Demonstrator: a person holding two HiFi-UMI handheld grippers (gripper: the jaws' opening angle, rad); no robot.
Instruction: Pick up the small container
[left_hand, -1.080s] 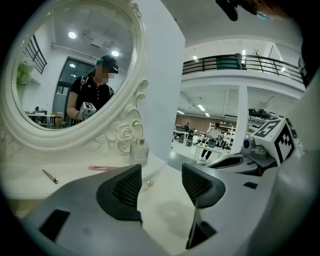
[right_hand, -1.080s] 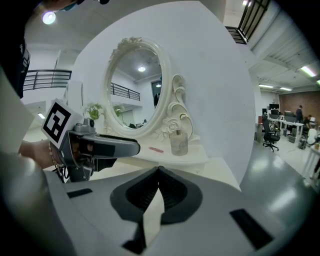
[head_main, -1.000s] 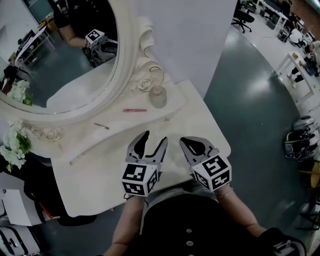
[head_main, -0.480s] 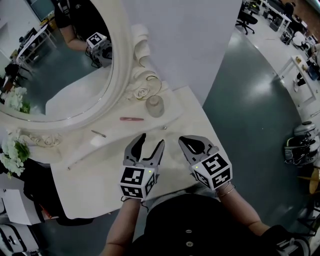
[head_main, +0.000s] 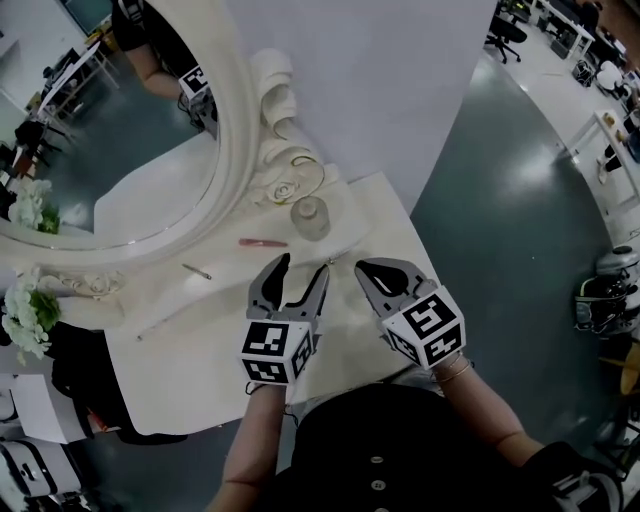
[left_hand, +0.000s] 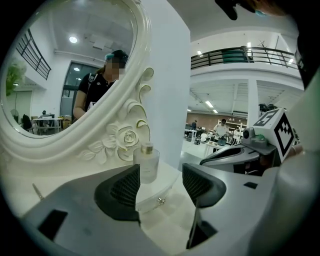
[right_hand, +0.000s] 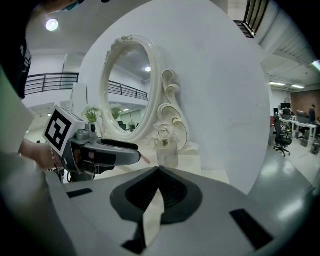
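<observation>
The small container (head_main: 309, 215) is a frosted glass bottle with a gold cap. It stands upright on the white dressing table (head_main: 200, 350), at the foot of the mirror's carved frame. My left gripper (head_main: 300, 270) hovers over the table a short way in front of the bottle, open; its jaws have just been opening a little, with nothing between them. In the left gripper view the bottle (left_hand: 148, 165) shows beyond the gap of that gripper (left_hand: 161, 180). My right gripper (head_main: 366, 270) is beside it on the right, shut and empty. The right gripper view shows the bottle (right_hand: 167, 152) ahead of the shut gripper (right_hand: 159, 171).
A large oval mirror (head_main: 120, 150) in an ornate white frame leans behind the table. A pink pencil (head_main: 263, 242) and a thin metal tool (head_main: 197, 270) lie left of the bottle. White flowers (head_main: 22, 318) sit far left. The table's right edge drops to dark floor (head_main: 500, 230).
Both grippers have moved forward over the table, closer to the bottle. The head view has shifted slightly.
</observation>
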